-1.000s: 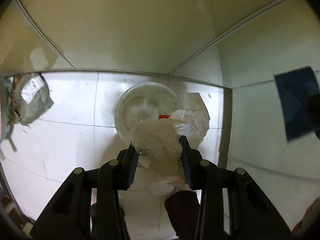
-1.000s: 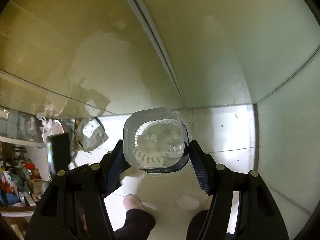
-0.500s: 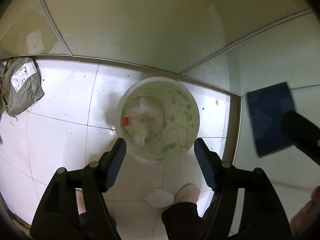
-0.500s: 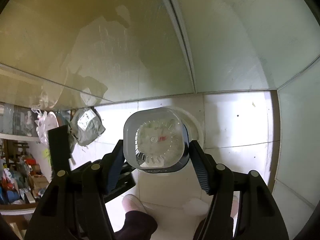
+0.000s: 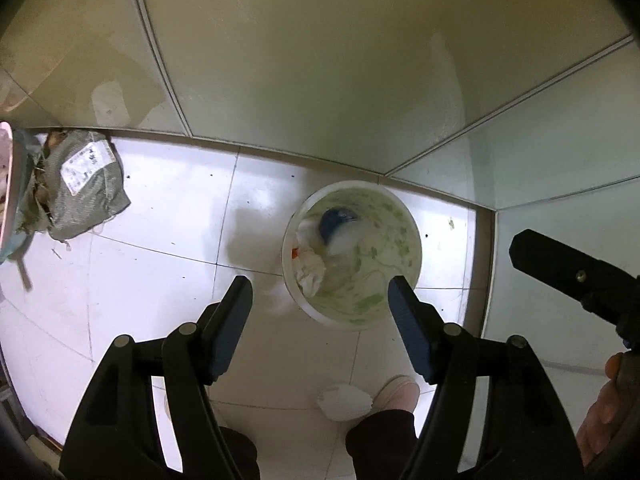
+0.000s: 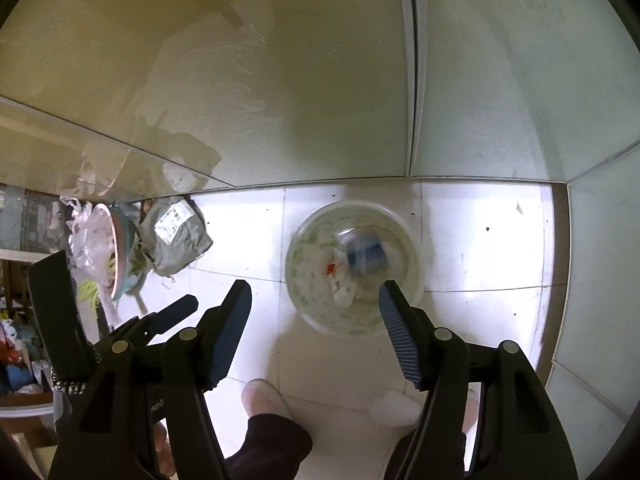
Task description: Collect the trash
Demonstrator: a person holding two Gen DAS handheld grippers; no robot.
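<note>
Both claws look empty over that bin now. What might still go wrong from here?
1. The bin stands right by the person's shoe; a step forward might knock it over and spill the paper inside.
2. A white scrap lies on the floor beside that shoe and might be trodden on or missed.
3. The left gripper and right gripper hang close together, jaws apart, and might bump.
</note>
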